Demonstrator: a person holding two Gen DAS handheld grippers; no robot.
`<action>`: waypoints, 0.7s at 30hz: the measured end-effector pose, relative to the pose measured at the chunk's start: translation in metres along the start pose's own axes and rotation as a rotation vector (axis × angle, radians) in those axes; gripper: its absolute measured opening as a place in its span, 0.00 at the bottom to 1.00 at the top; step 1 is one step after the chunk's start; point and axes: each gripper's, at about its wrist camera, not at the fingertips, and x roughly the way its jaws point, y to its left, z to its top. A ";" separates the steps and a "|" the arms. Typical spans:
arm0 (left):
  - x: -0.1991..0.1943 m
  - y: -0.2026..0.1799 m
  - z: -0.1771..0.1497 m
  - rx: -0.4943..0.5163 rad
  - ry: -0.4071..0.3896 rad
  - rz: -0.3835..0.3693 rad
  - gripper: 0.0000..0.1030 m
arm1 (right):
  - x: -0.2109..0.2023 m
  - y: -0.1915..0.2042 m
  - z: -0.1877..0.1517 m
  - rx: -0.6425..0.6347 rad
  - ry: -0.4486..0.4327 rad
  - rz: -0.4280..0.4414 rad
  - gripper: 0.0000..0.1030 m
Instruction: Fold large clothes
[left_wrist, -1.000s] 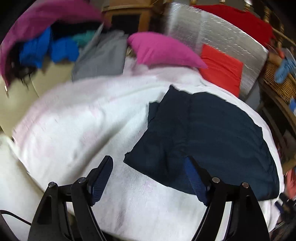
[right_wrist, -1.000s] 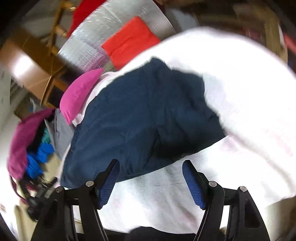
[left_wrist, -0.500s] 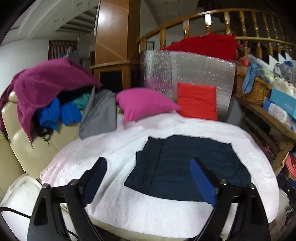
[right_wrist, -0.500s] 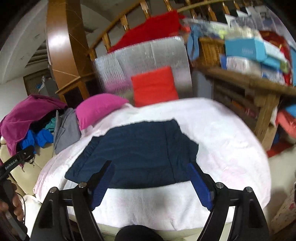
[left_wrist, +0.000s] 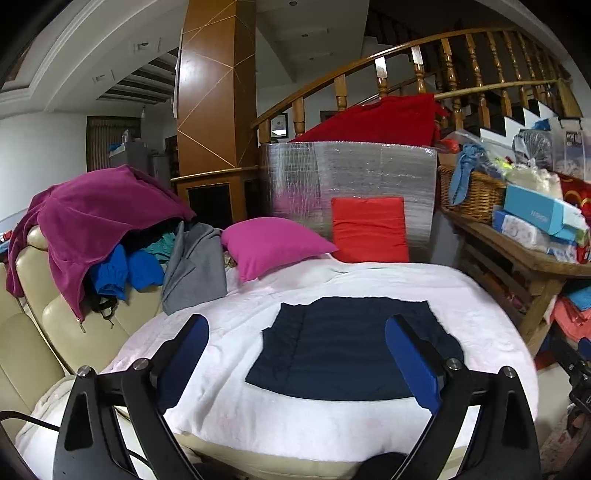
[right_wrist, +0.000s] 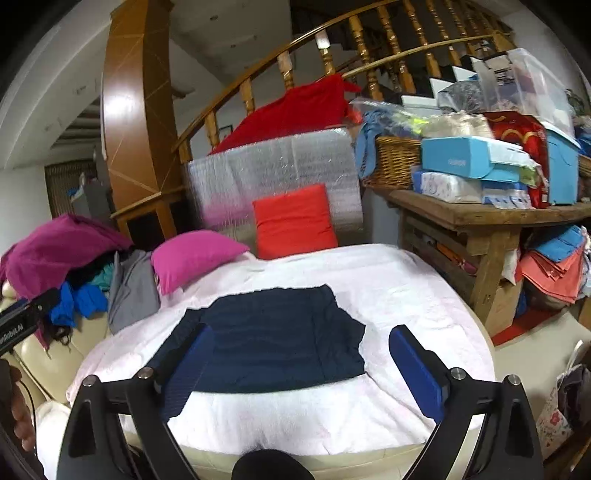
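Lying beyond hand-held gripper (left_wrist: 297, 363): garment (left_wrist: 351, 350)

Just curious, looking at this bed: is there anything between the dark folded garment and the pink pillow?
Nothing: only bare white blanket separates the garment from the pink pillow. Both wrist views show it.

White lettering ending in "Robot.AI" runs along a black handheld device (right_wrist: 22, 317) at the left edge of the right wrist view. Printing on the blue boxes (right_wrist: 461, 158) is illegible.
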 end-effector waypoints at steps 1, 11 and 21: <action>-0.003 -0.001 0.001 -0.004 -0.005 -0.002 0.94 | -0.005 -0.002 0.001 0.004 -0.006 -0.001 0.95; -0.037 -0.007 0.009 0.009 -0.068 0.039 0.96 | -0.026 -0.014 -0.002 -0.010 -0.007 -0.026 0.95; -0.055 -0.011 0.011 0.041 -0.096 0.056 0.98 | -0.035 -0.013 -0.005 -0.029 -0.016 -0.043 0.95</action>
